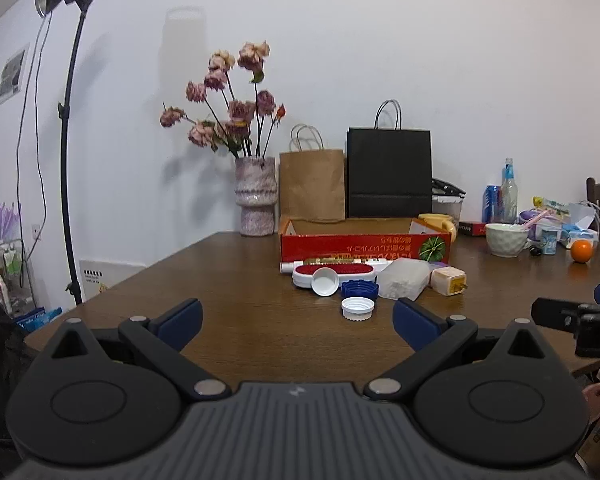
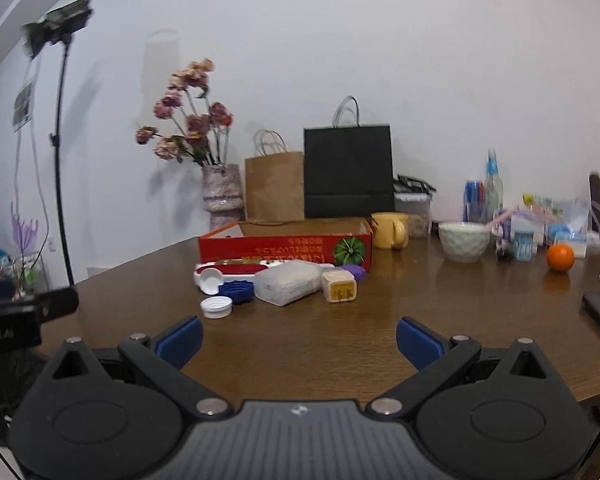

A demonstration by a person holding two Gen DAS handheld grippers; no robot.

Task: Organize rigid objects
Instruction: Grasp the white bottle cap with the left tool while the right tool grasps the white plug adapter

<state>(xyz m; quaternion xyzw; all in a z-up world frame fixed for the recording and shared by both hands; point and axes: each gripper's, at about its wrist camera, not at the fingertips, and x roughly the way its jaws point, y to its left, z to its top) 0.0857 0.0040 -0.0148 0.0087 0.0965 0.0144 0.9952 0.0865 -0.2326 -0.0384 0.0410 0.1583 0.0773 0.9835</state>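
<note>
Bottle caps (image 1: 357,307) before red box (image 1: 364,245), upside-down print, both tongs agape, empty.

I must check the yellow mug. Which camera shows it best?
The right wrist view: the yellow mug stands in full, handle visible, beside the red box. In the left wrist view the box hides most of it.

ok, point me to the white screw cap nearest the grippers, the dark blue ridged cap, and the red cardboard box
white screw cap (image 1: 357,308), left wrist view, open rim.
dark blue ridged cap (image 1: 359,289), left wrist view, top edge.
red cardboard box (image 2: 284,253), right wrist view, front wall.
</note>
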